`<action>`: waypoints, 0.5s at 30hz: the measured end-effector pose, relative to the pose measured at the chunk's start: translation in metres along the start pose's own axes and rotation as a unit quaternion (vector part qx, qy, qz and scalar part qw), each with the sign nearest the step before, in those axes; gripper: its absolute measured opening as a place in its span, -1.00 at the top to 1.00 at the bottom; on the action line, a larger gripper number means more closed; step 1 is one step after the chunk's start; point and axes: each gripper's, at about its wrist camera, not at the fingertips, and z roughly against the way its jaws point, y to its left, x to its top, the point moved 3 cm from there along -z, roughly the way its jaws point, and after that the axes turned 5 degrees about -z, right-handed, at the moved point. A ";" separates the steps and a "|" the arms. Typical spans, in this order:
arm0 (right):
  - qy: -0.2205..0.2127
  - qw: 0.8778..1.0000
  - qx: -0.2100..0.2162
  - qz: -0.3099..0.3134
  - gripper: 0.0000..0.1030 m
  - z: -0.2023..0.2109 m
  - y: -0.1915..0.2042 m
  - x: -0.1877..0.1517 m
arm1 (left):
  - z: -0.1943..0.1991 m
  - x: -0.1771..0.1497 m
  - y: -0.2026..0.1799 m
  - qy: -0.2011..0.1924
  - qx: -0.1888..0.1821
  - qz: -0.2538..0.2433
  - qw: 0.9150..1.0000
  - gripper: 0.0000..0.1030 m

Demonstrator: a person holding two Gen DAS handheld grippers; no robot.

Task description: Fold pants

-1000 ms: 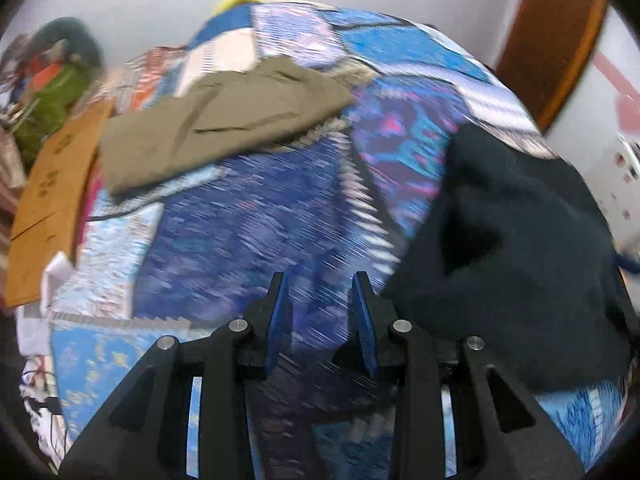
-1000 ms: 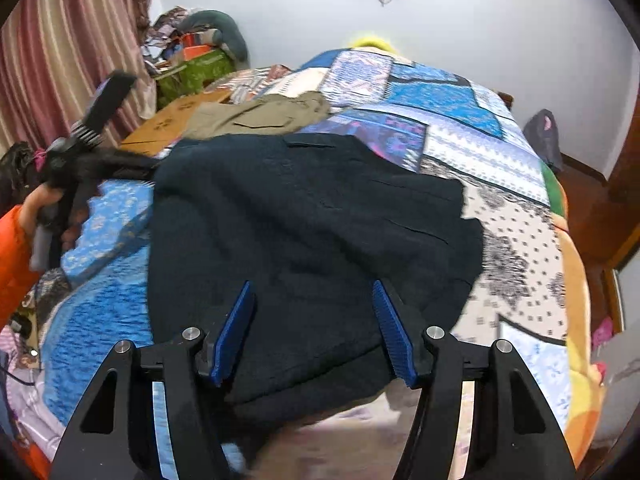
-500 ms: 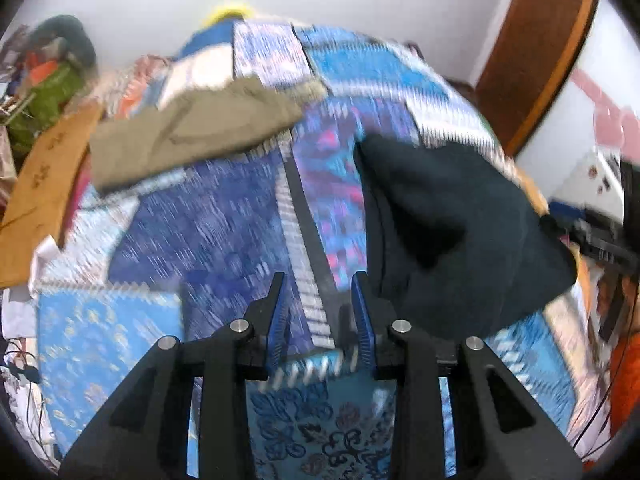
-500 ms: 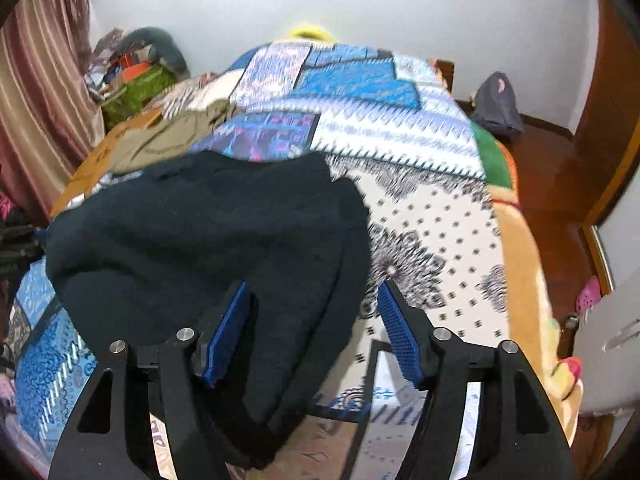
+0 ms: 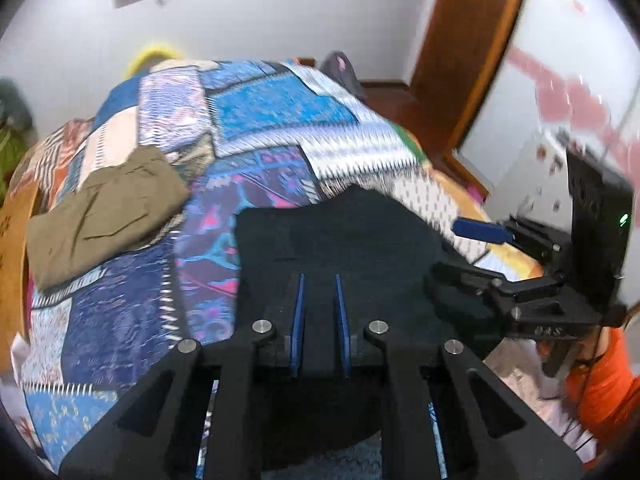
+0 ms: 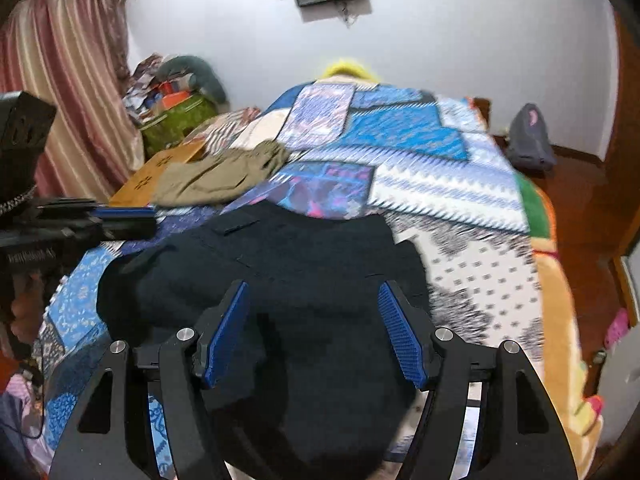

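Note:
Dark navy pants [image 5: 352,248] lie bunched on the patchwork bedspread [image 5: 256,100] near the bed's front edge; they also show in the right wrist view [image 6: 304,264]. My left gripper [image 5: 319,280] hovers over the pants' near left part, jaws a narrow gap apart with nothing between them. My right gripper [image 6: 314,288] is wide open above the pants' near edge, empty. Each gripper shows in the other's view: the right one [image 5: 484,232] at the pants' right side, the left one [image 6: 120,216] at their left.
Folded olive-green pants [image 5: 104,208] lie further back on the bed, left; they also show in the right wrist view [image 6: 220,176]. A brown cardboard piece [image 6: 160,168] lies beside them. A curtain [image 6: 68,80] and clutter stand at left, a grey bag [image 6: 528,140] on the floor at right.
The left gripper has swung right from over the bare bedspread to above the dark pants. The right gripper stays open over the pants, its view turned back to the left.

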 end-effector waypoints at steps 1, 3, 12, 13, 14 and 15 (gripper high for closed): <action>0.009 1.000 0.004 0.002 -0.23 -0.006 0.002 -0.003 | -0.009 -0.001 -0.004 0.010 0.006 -0.009 1.000 0.73; 0.039 0.999 0.010 0.007 -0.24 -0.020 0.004 -0.014 | -0.030 -0.006 -0.004 0.032 0.036 -0.028 0.998 0.73; 0.081 0.996 0.029 -0.001 -0.19 -0.012 -0.009 -0.041 | -0.067 -0.013 0.016 0.059 0.079 -0.044 0.994 0.61; 0.080 0.996 0.028 -0.003 -0.19 -0.010 -0.009 -0.042 | -0.066 -0.013 0.017 0.059 0.077 -0.042 0.994 0.61; 0.080 0.996 0.026 -0.002 -0.19 -0.007 -0.009 -0.042 | -0.062 -0.012 0.018 0.056 0.074 -0.034 0.995 0.61; 0.079 0.997 0.021 -0.001 -0.19 -0.002 -0.008 -0.042 | -0.055 -0.010 0.021 0.053 0.074 -0.024 0.996 0.61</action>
